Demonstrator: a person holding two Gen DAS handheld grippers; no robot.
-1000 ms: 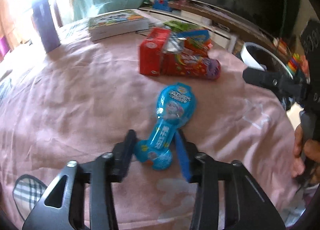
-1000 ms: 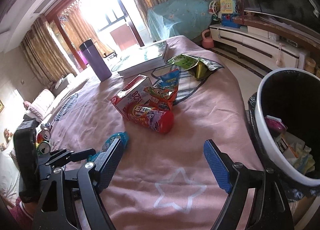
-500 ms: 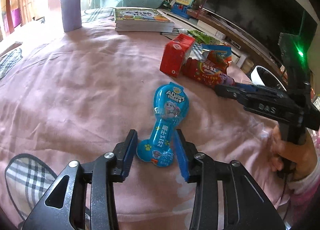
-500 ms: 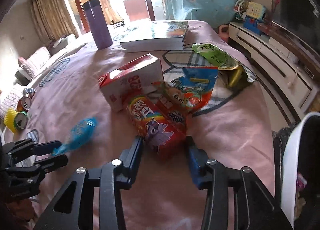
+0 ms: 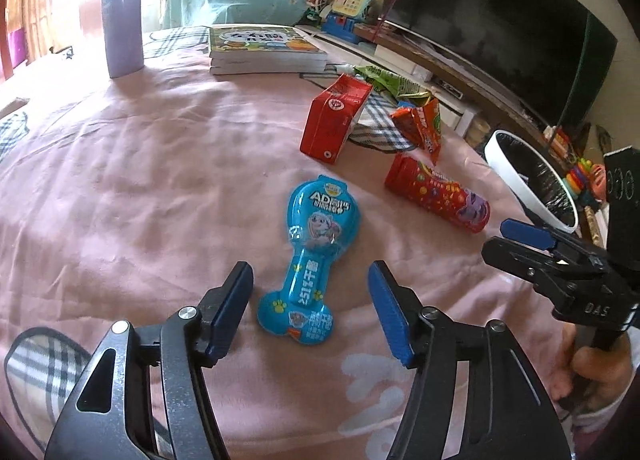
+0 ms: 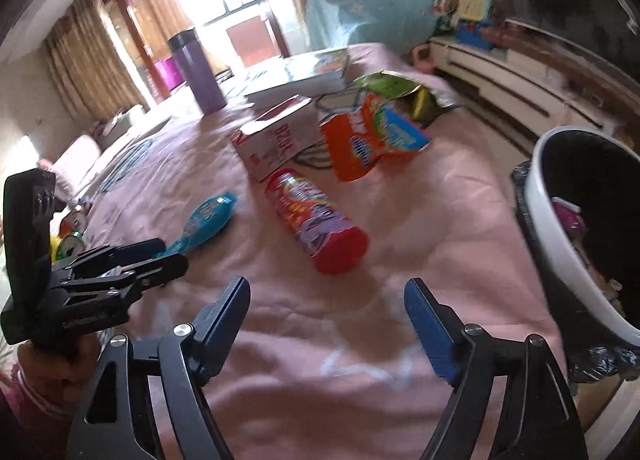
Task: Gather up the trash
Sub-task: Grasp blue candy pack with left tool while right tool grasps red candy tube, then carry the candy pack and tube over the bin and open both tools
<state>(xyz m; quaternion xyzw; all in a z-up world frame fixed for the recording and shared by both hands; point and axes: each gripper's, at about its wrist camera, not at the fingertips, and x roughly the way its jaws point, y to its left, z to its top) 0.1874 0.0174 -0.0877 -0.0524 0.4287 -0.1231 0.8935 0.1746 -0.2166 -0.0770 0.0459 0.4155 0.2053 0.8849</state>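
Observation:
A blue bone-shaped snack pack [image 5: 310,256] lies on the pink cloth between the open jaws of my left gripper [image 5: 310,308], untouched; it also shows in the right wrist view [image 6: 204,223]. A red snack tube [image 5: 438,193] [image 6: 316,219] lies ahead of my right gripper [image 6: 326,320], which is open and empty, hovering short of it. A red and white carton [image 5: 334,119] [image 6: 280,139] and an orange snack bag [image 6: 368,139] [image 5: 420,127] lie behind. A white-rimmed bin [image 6: 560,219] [image 5: 528,179] with a black liner stands off the table's right edge.
A purple flask [image 5: 122,19] [image 6: 198,71] and a stack of books [image 5: 264,49] stand at the back. A green wrapper [image 6: 396,89] lies on a plaid patch. Cans [image 6: 72,236] sit at the far left. A TV unit [image 5: 500,31] lines the right wall.
Both grippers have opened wider. My left gripper let go of the blue pack's narrow end. My right gripper pulled back from the red tube, which now lies rolled apart from the carton.

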